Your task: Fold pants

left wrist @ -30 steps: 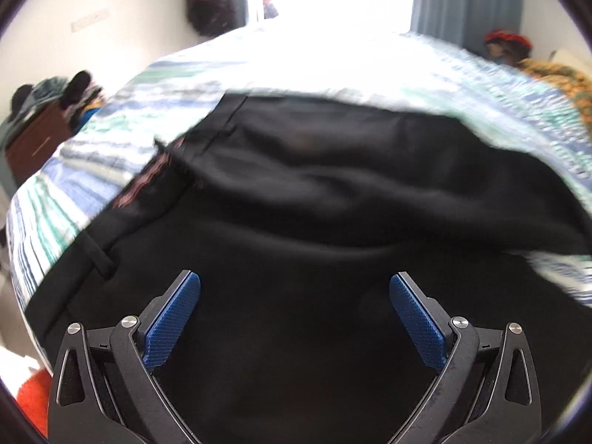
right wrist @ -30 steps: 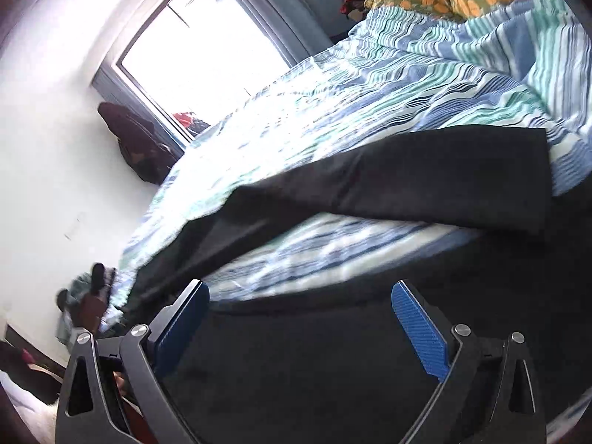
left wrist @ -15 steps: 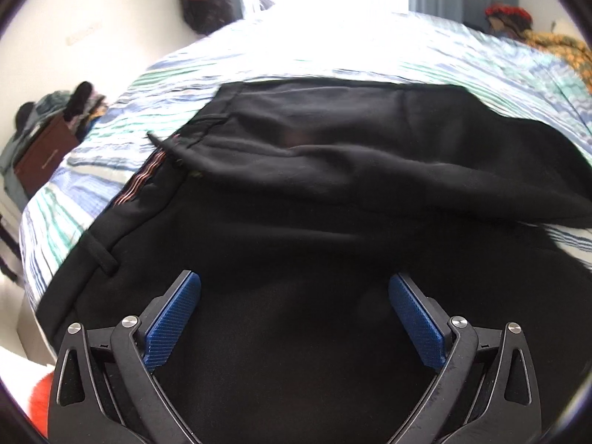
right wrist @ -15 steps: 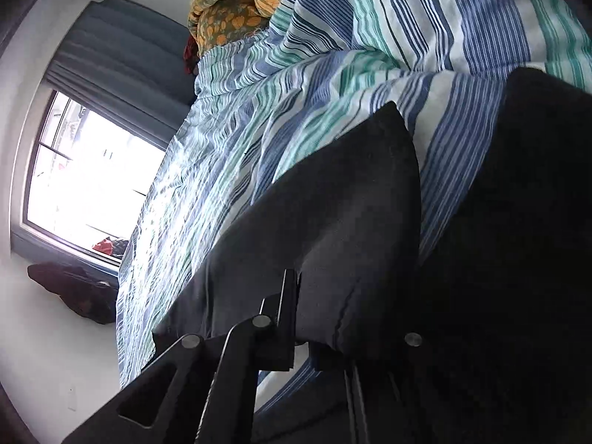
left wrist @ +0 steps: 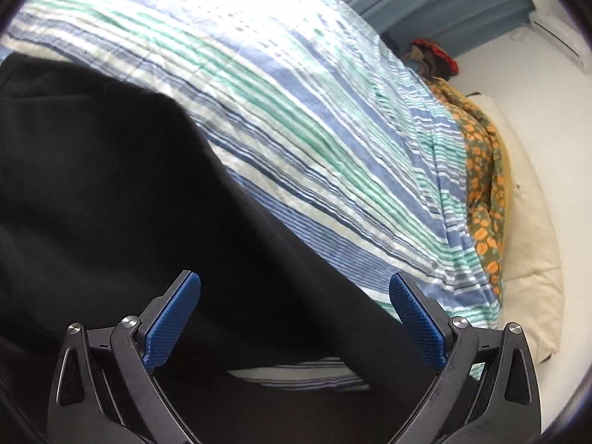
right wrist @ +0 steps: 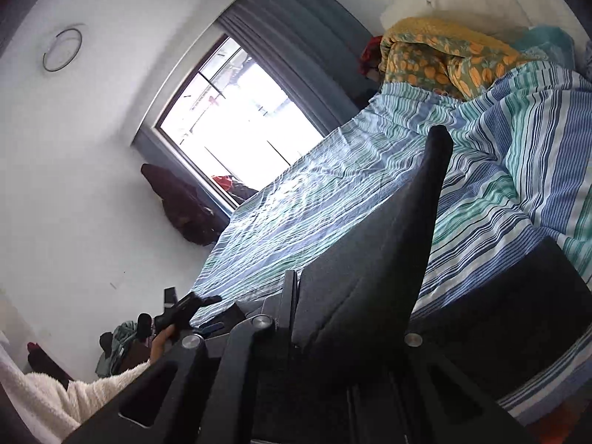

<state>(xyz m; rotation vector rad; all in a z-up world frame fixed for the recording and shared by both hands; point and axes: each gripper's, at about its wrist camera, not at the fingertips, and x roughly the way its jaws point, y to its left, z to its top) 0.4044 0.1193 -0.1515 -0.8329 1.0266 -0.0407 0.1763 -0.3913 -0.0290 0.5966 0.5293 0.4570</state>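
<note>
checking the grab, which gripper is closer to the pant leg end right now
Right. The right gripper is shut on the black pant leg, lifting its end off the striped bedspread. The left gripper hangs open above the pants, pads clear of the cloth.

The pants (left wrist: 111,203) run out of the left wrist picture at its left and bottom edges, so their waist is not seen. They cover the near edge of the bed (left wrist: 333,129). In the right wrist picture the cloth hides the tips of the right gripper (right wrist: 296,314). The striped sheet is blurred.
</note>
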